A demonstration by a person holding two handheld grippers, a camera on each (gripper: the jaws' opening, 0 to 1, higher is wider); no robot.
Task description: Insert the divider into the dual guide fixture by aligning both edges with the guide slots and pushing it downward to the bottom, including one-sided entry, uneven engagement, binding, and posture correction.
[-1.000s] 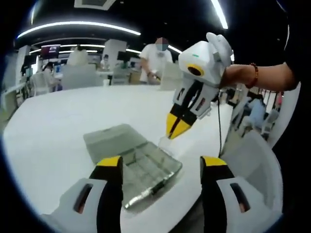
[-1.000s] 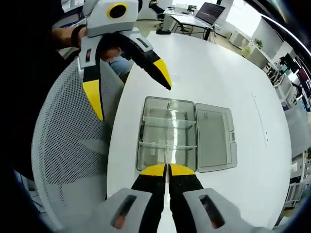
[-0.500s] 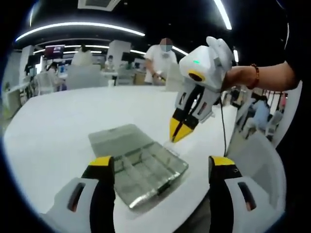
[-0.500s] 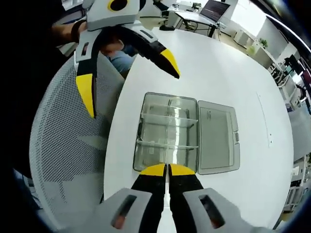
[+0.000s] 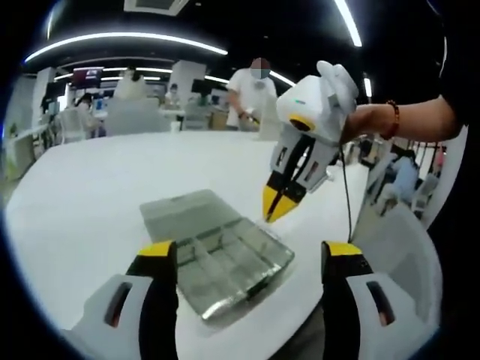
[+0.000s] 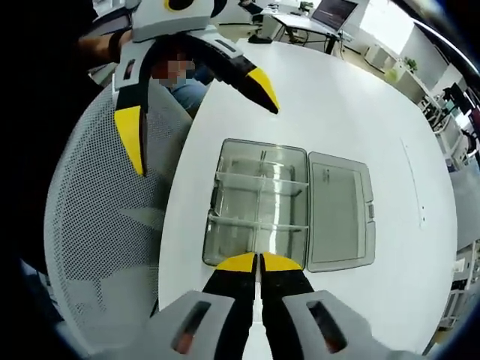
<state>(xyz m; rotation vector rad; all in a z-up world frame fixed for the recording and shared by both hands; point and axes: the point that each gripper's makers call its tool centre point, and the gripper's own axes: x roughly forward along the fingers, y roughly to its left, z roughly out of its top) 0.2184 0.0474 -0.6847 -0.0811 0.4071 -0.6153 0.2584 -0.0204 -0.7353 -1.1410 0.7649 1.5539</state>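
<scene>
fixture: a clear, grey-tinted plastic box (image 6: 259, 214) is laid flat on the white table, near its edge.
lid: the hinged lid (image 6: 339, 210) is folded fully open and lies flat beside the tray.
compartments: the tray is split by one long partition and two cross dividers (image 6: 261, 180) standing upright in their slots.
divider: a thin clear plate (image 5: 268, 223) is seen at the tray's corner; its seating cannot be told.

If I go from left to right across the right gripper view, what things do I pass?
Mesh chair → open left hand-held gripper → clear compartment box → its open lid → bare white table.
</scene>
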